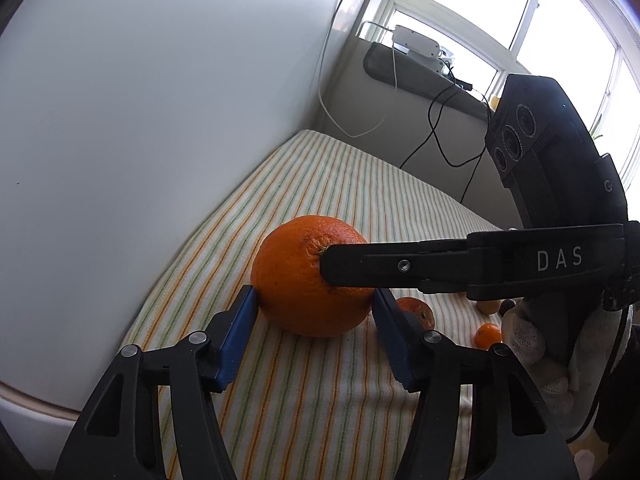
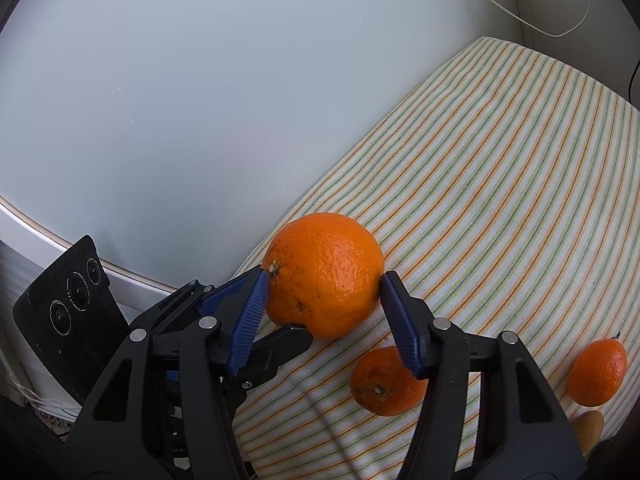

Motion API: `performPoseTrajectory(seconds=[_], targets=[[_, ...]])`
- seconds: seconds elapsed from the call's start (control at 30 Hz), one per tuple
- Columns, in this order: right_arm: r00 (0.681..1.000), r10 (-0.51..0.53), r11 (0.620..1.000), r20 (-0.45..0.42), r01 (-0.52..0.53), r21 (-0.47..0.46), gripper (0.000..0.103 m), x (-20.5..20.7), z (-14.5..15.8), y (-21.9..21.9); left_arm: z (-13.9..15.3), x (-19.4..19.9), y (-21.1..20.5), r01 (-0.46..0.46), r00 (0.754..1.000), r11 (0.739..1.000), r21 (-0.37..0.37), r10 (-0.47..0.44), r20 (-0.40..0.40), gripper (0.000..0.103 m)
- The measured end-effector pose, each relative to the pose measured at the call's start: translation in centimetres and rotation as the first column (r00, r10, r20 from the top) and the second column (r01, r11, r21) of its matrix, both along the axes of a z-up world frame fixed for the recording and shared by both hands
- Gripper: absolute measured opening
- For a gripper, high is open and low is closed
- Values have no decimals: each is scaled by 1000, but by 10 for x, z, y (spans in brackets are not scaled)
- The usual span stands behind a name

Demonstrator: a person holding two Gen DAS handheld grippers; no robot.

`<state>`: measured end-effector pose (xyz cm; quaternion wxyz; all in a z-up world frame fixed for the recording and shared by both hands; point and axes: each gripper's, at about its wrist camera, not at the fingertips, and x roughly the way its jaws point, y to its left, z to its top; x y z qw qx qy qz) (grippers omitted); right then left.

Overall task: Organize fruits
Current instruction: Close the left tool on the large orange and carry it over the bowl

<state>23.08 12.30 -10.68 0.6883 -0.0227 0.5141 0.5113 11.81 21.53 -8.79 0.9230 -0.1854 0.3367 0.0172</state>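
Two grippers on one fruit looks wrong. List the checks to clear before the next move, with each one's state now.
1. Right gripper on the large orange: ok, both fingers touch it.
2. Left gripper clear of that orange: not ok, it straddles it too.
3. Left gripper squeezing: cannot tell.
4. Orange supported by the striped cloth: ok.
5. Small orange clear of the right gripper: cannot tell, partly hidden.
6. Mandarin out of the way: ok.
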Motion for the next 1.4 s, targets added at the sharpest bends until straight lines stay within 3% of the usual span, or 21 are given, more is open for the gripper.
performPoseTrajectory(seconds=[0.27,0.63,1.4], targets=[[1000,-20,999,-3,20,33,61,5,1,-15,9,-1,-8,5,1000,1000,20,-5,19,58],[996,-77,994,38,74,76,60,16,28,-62,35,9,-45,57,995,997,50,-61,76,58],[950,-302,949,79,291,122,60,41,68,-219,60,61,-159,257,955,966,41,-260,142,58]])
